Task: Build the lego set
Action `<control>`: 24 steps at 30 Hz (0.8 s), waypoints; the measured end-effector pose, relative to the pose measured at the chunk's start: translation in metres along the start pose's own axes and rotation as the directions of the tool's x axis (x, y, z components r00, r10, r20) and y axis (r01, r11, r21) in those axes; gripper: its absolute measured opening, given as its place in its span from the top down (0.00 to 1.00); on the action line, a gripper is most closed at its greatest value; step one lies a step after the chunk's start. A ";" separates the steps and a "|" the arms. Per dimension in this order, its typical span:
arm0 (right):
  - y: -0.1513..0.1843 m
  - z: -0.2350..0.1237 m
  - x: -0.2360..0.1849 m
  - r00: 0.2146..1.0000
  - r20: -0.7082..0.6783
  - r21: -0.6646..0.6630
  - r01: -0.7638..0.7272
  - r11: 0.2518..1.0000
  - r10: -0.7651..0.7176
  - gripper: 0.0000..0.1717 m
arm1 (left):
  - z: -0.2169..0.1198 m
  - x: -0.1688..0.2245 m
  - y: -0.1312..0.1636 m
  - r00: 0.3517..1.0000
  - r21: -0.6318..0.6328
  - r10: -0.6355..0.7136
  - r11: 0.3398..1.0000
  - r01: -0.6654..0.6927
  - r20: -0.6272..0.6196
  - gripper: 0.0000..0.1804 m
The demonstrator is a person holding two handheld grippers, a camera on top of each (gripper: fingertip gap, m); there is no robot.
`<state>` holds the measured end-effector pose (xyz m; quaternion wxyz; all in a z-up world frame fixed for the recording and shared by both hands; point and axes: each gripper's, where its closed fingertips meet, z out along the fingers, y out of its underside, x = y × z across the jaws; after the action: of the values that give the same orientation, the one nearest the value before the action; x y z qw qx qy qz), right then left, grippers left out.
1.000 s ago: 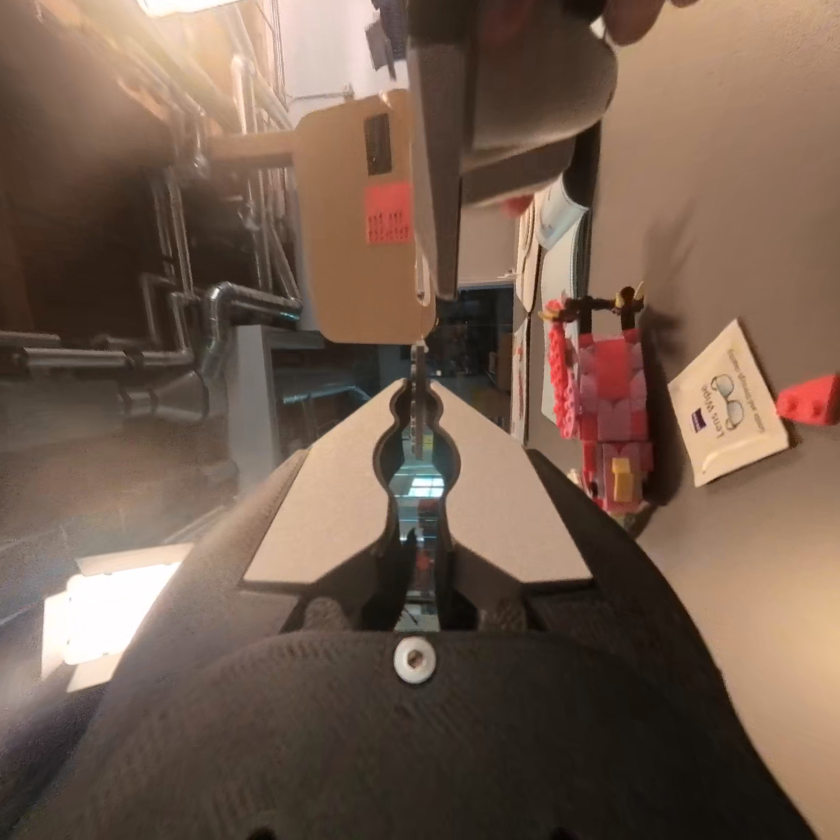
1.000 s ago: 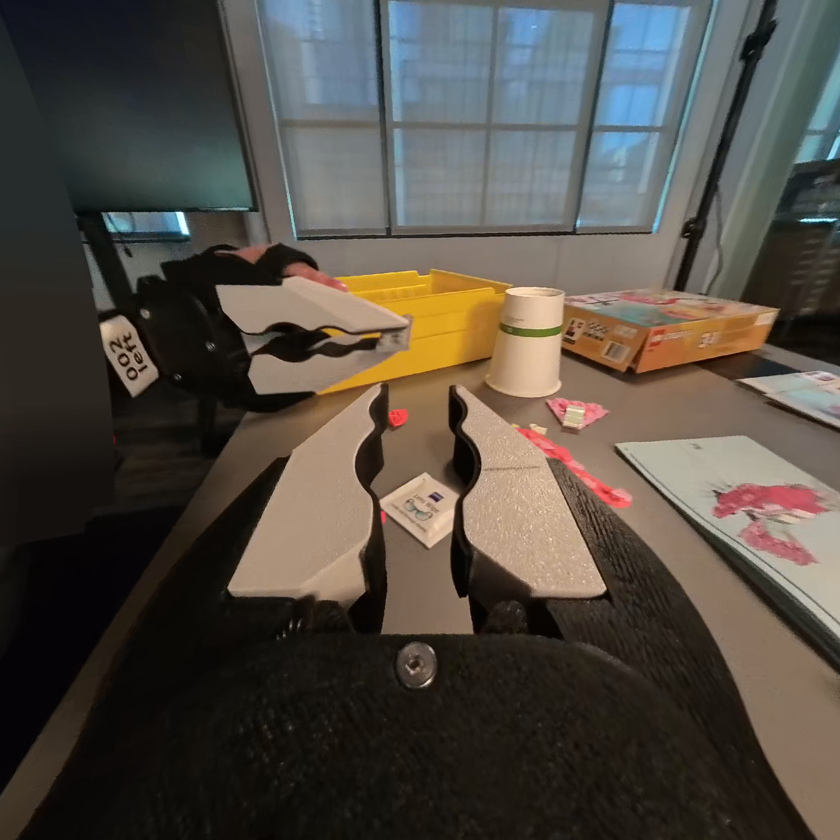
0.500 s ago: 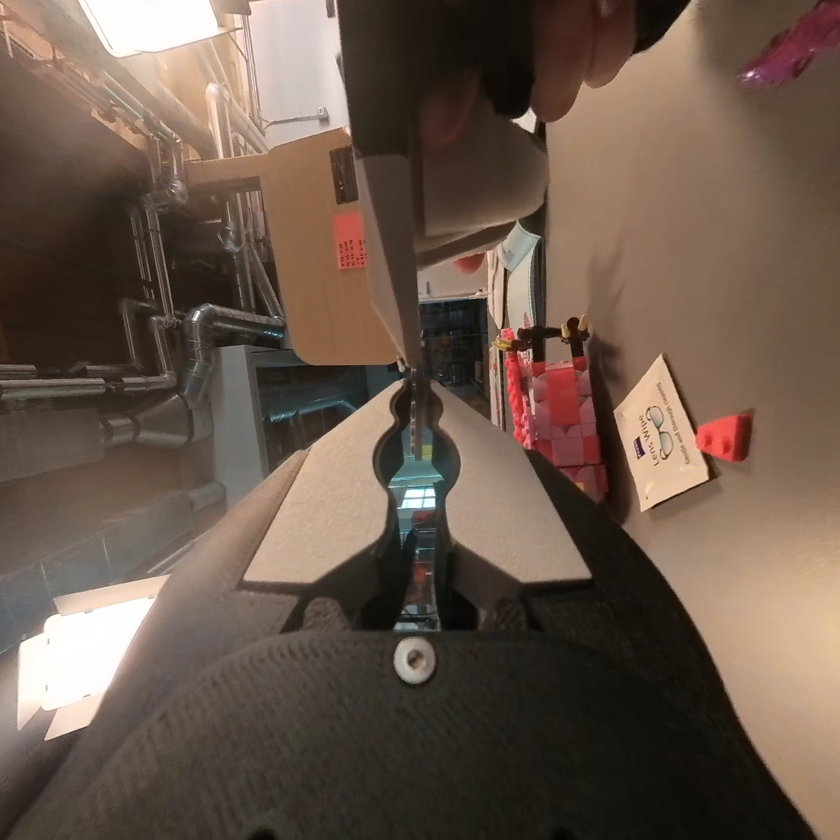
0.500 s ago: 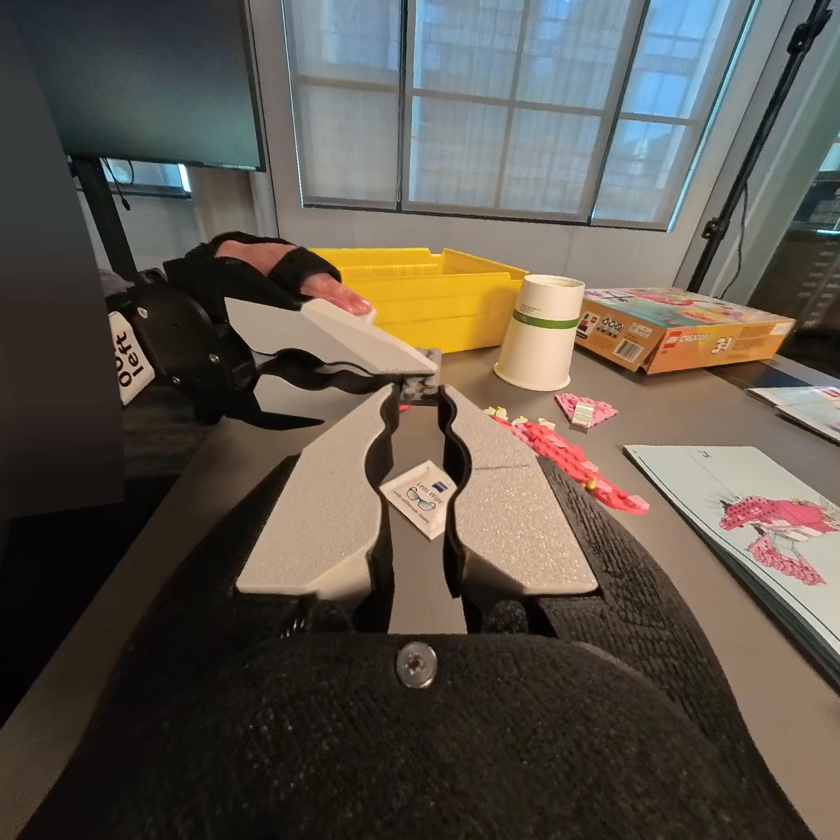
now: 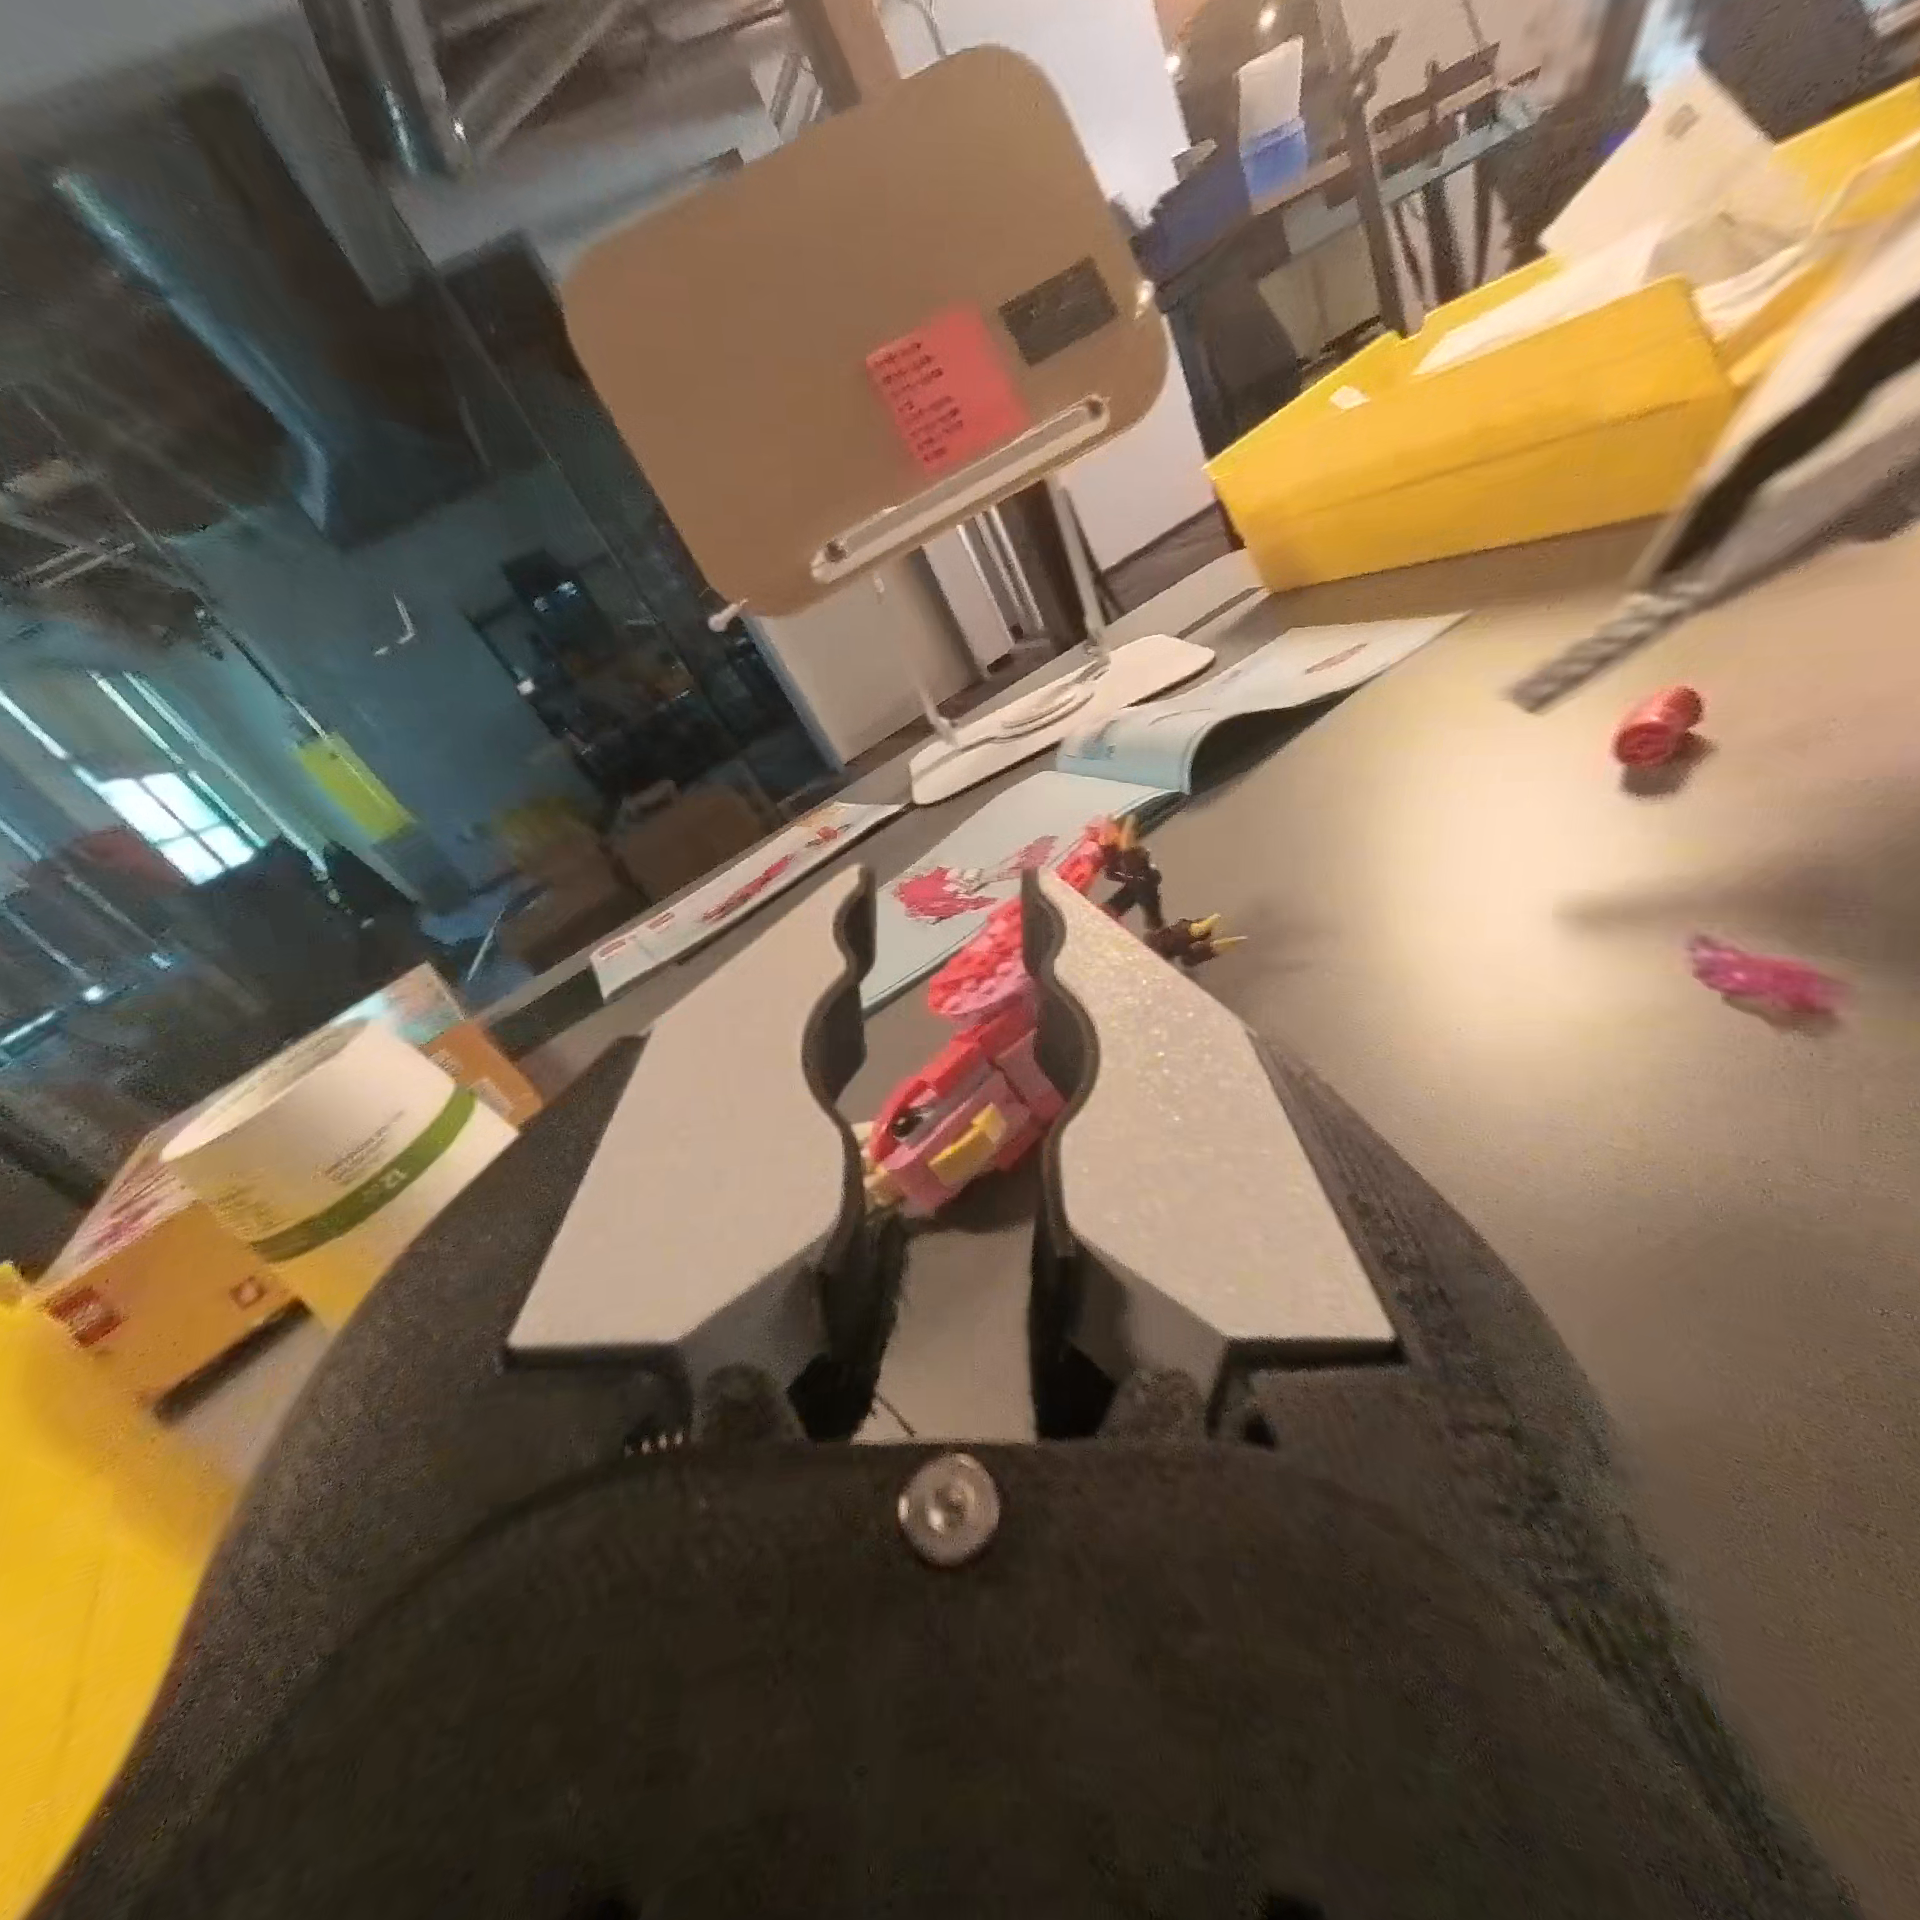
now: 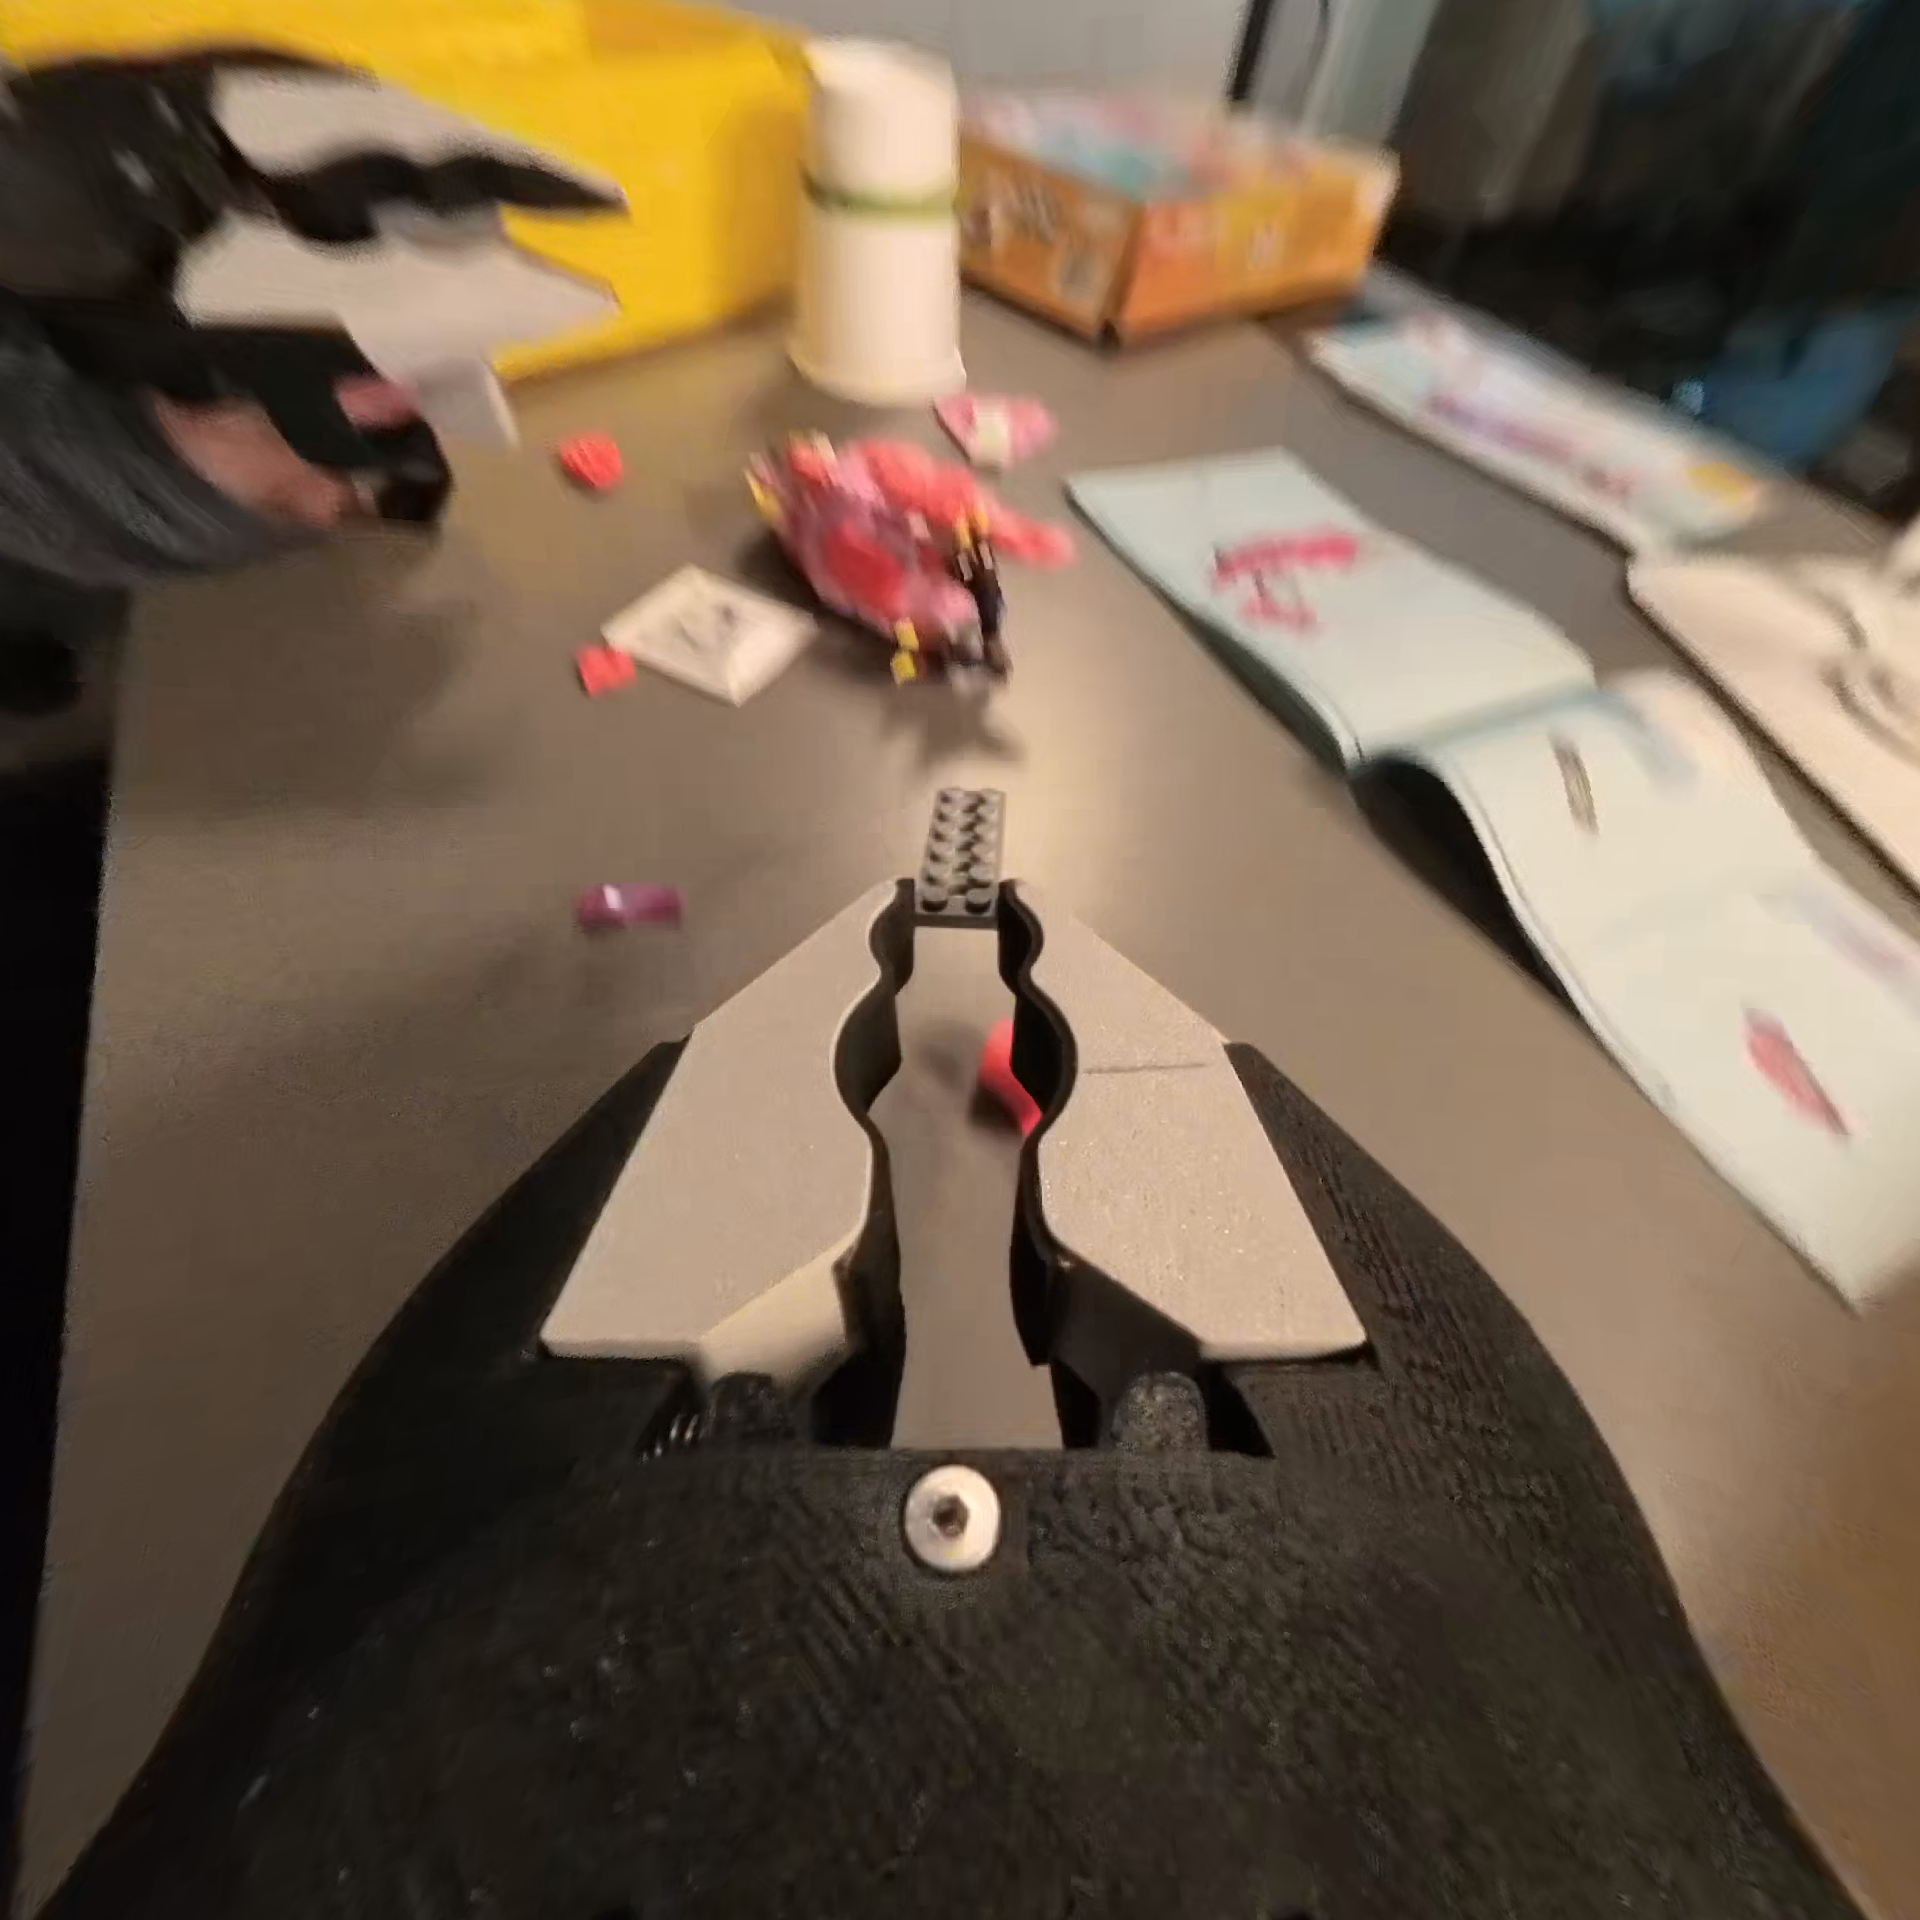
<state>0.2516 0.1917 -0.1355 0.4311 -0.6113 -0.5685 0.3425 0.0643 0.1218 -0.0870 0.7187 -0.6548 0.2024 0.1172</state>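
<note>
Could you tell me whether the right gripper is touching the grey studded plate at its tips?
Touching. In the right wrist view, the right gripper has both fingertips pressed against the sides of the grey studded plate, which sticks out forward above the table.

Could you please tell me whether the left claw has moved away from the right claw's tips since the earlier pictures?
Yes. In the right wrist view the left claw now sits up and leftward, before the yellow bin, apart from the right claw.

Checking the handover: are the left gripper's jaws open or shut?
Open: the left gripper shows a clear gap between its jaws, nothing clamped.
</note>
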 end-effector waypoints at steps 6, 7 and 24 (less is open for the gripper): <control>0.041 -0.032 0.018 0.993 -0.109 -0.173 -0.059 0.983 0.040 0.92 | 0.002 -0.013 0.006 0.999 -0.007 -0.019 1.000 0.019 0.036 0.88; 0.044 -0.034 0.022 0.991 -0.125 -0.186 -0.063 0.980 0.040 0.92 | 0.001 -0.016 0.006 0.999 -0.002 -0.032 0.999 0.033 0.044 0.89; 0.083 -0.059 0.066 0.919 -0.387 -0.323 -0.204 0.924 0.068 0.79 | -0.002 -0.037 0.014 0.990 -0.020 -0.088 0.996 0.091 0.112 0.89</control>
<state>0.3464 0.2504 -0.1837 0.3865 -0.7713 -0.4854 0.1420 0.0254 0.1245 -0.0831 0.7251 -0.6647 0.1310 0.1235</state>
